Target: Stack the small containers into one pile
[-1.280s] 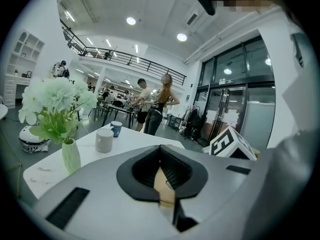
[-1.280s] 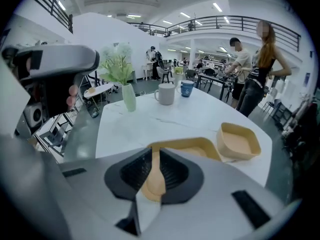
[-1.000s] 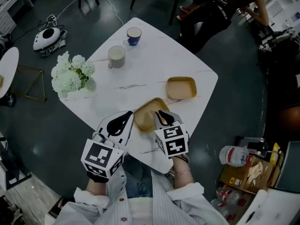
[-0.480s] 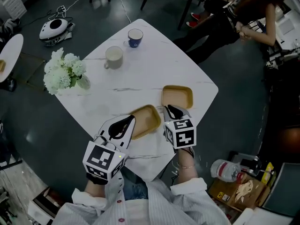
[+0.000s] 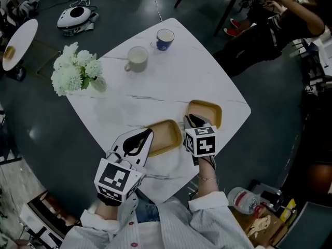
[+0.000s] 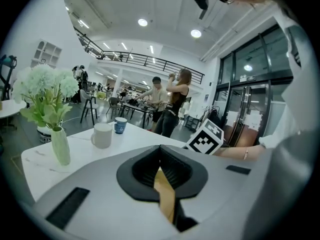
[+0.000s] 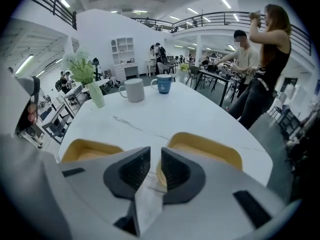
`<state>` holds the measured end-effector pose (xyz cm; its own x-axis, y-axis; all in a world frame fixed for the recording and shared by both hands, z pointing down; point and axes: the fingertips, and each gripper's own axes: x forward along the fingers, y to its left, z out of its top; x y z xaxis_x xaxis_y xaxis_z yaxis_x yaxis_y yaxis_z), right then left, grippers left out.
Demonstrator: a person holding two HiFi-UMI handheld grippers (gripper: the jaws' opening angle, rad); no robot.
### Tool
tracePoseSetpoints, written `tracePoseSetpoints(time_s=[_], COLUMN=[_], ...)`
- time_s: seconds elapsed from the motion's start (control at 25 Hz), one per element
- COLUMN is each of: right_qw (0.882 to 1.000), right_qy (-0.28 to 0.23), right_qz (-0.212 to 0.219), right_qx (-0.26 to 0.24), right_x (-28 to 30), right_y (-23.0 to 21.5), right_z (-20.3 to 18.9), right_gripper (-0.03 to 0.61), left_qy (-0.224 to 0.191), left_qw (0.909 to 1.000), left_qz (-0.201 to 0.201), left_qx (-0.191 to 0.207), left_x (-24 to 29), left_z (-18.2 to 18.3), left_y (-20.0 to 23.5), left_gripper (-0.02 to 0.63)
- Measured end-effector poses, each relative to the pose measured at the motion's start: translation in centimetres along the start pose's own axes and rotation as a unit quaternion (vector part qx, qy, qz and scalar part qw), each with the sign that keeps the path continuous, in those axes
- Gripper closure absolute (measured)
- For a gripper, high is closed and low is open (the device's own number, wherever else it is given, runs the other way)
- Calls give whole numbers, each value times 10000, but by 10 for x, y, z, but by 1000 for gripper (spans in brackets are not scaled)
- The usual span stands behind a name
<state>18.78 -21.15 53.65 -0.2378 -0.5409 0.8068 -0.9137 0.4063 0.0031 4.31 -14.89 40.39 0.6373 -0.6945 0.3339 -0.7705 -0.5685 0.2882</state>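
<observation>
On the near side of the white worktop (image 5: 171, 82), the left tool (image 5: 148, 133) clamps the left yellow container (image 5: 165, 136) by its rim; the right tool (image 5: 188, 120), narrowly parted and empty, hovers at the right yellow container (image 5: 210, 113)

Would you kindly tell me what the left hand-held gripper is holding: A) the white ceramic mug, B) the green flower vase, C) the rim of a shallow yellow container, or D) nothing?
C: the left hand-held gripper has its jaws closed on the rim of the shallow yellow container.
</observation>
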Motion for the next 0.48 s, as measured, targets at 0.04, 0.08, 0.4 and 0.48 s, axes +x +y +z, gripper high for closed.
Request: tracePoseSetpoints(time_s=[0.04,0.08,0.4,0.48], right_qw=[10000,9999,9990,9987], right_qy=[55,112,436,499], right_qz=[11,20,-6,-70], right_qx=[11,25,70,-11], right_x=[5,9,31,34], right_y=[-1,-2,-11,-12], right_z=[-2,-4,-18,-18], right_gripper=[517,515,499,497], left_qy=[2,3,44,49], left_qw=[10000,10000,9997,9996], left_qz=[36,70,243,260], left_qx=[-16,-29,-88,-96], left_x=[0,0,-2,-2], left_z=[0,-1,-3,-3], left_y=[1,2,7,10], left_gripper=[597,597,597,597])
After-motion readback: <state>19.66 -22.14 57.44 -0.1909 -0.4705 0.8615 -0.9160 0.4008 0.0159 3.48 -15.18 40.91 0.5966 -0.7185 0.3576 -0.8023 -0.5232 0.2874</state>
